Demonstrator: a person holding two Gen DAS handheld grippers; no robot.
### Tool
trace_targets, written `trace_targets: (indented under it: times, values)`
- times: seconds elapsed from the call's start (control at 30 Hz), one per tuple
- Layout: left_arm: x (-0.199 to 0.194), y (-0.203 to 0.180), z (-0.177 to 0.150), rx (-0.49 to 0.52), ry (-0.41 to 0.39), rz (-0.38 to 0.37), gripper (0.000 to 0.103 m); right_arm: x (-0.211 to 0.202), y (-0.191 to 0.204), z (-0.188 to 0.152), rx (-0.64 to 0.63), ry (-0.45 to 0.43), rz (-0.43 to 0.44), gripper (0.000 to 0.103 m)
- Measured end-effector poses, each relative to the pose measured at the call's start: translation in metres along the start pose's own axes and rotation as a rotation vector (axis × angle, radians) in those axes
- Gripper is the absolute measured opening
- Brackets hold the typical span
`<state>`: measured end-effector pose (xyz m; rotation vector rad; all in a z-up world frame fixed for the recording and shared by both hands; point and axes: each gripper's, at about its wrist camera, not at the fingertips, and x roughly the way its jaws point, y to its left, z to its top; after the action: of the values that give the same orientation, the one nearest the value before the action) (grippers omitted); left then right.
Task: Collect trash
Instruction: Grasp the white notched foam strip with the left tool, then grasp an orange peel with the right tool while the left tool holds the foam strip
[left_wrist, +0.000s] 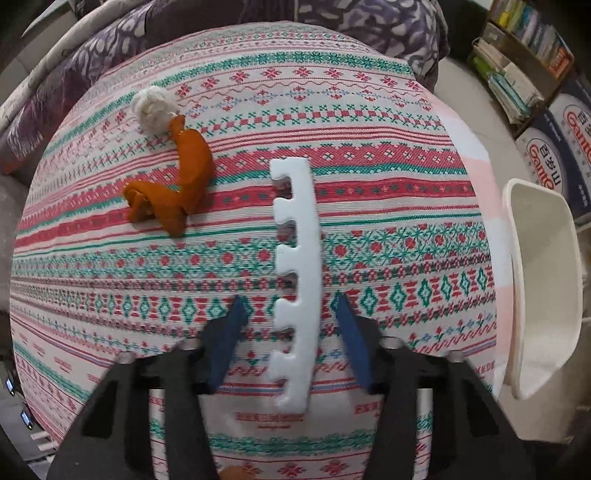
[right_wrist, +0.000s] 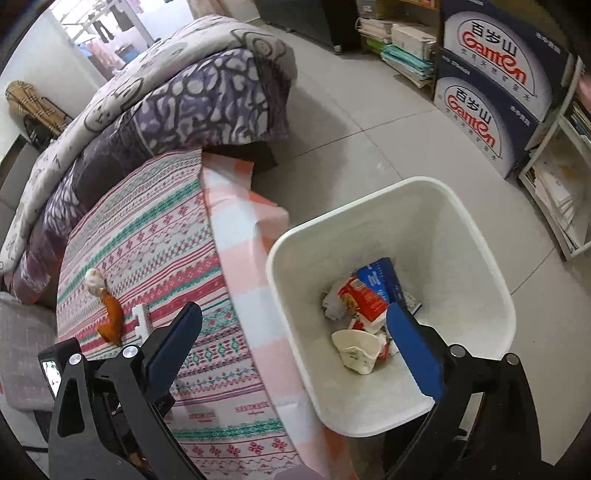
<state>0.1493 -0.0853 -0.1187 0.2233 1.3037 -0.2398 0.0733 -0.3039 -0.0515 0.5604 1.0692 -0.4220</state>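
- Tissue wad (left_wrist: 150, 107) sits in the upper left of the left wrist view, touching the orange peel (left_wrist: 173, 184) just below it; both are uncollected on the worktop (left_wrist: 406, 258).
- White foam strip (left_wrist: 295, 280) runs down the frame's centre, its lower part between the spread blue fingers of the left tongs (left_wrist: 291, 314), which are open and not touching it.
- White bin (right_wrist: 476, 258), right of the worktop in the right wrist view, already holds a red wrapper (right_wrist: 364, 299), a blue carton (right_wrist: 384, 275) and a crushed cup (right_wrist: 356, 349).
- Right tongs (right_wrist: 295, 325) hang open and empty over the bin's near rim.
- Judging by this, roughly half the trash is in; three pieces remain.
- Worktop's right edge is just beside the bin, so the carry looks short and unobstructed.
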Motion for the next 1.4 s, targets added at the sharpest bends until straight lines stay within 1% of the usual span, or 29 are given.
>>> trace_targets:
  times: [0.03, 0.13, 0.27, 0.4, 0.5, 0.57, 0.67, 0.73, 0.83, 0.87, 0.97, 1.07, 1.17, 1.23, 1.27, 1.3, 1.33, 1.37, 1.4]
  values:
    - [-0.001, 0.004, -0.002, -0.003, 0.0, -0.001, 0.024, 0.001, 0.004, -0.001, -0.005, 0.002, 0.0, 0.096]
    - [-0.005, 0.018, -0.007, -0.032, 0.004, -0.023, 0.024, 0.007, 0.019, -0.004, -0.023, 0.014, 0.006, 0.096]
    - [-0.009, 0.045, -0.017, -0.066, -0.001, -0.018, 0.024, 0.016, 0.042, -0.011, -0.053, 0.027, 0.016, 0.096]
    - [-0.025, 0.08, -0.028, -0.111, -0.021, -0.022, 0.024, 0.026, 0.07, -0.018, -0.099, 0.034, 0.024, 0.096]
    - [-0.04, 0.111, -0.035, -0.152, -0.057, 0.003, 0.024, 0.035, 0.092, -0.024, -0.134, 0.043, 0.037, 0.096]
    - [-0.051, 0.137, -0.039, -0.2, -0.082, 0.016, 0.024, 0.043, 0.113, -0.03, -0.165, 0.055, 0.061, 0.096]
    - [-0.064, 0.157, -0.033, -0.244, -0.116, 0.048, 0.024, 0.055, 0.14, -0.037, -0.215, 0.062, 0.077, 0.095]
    - [-0.074, 0.171, -0.032, -0.27, -0.148, 0.072, 0.024, 0.065, 0.16, -0.038, -0.237, 0.076, 0.098, 0.089]
    - [-0.084, 0.188, -0.035, -0.308, -0.177, 0.072, 0.024, 0.079, 0.185, -0.035, -0.212, 0.108, 0.16, 0.081]
    - [-0.083, 0.187, -0.03, -0.317, -0.182, 0.072, 0.024, 0.083, 0.192, -0.035, -0.196, 0.118, 0.18, 0.08]
    - [-0.09, 0.197, -0.029, -0.352, -0.198, 0.064, 0.024, 0.094, 0.215, -0.036, -0.143, 0.149, 0.231, 0.078]
    - [-0.091, 0.202, -0.025, -0.373, -0.202, 0.058, 0.024, 0.106, 0.238, -0.041, -0.104, 0.176, 0.253, 0.076]
    - [-0.09, 0.209, -0.025, -0.395, -0.201, 0.052, 0.024, 0.118, 0.257, -0.047, -0.091, 0.191, 0.237, 0.073]
    - [-0.089, 0.213, -0.027, -0.407, -0.196, 0.052, 0.024, 0.128, 0.264, -0.05, -0.091, 0.204, 0.222, 0.066]
    - [-0.088, 0.214, -0.028, -0.41, -0.193, 0.052, 0.024, 0.132, 0.267, -0.052, -0.096, 0.205, 0.209, 0.065]
    - [-0.087, 0.215, -0.029, -0.411, -0.188, 0.054, 0.024, 0.131, 0.27, -0.053, -0.108, 0.182, 0.197, 0.064]
    - [-0.087, 0.215, -0.029, -0.412, -0.186, 0.055, 0.024, 0.13, 0.274, -0.054, -0.132, 0.163, 0.181, 0.058]
    - [-0.086, 0.215, -0.03, -0.41, -0.185, 0.056, 0.024, 0.131, 0.277, -0.054, -0.154, 0.161, 0.173, 0.052]
    - [-0.086, 0.215, -0.03, -0.409, -0.185, 0.058, 0.024, 0.132, 0.278, -0.054, -0.166, 0.171, 0.195, 0.033]
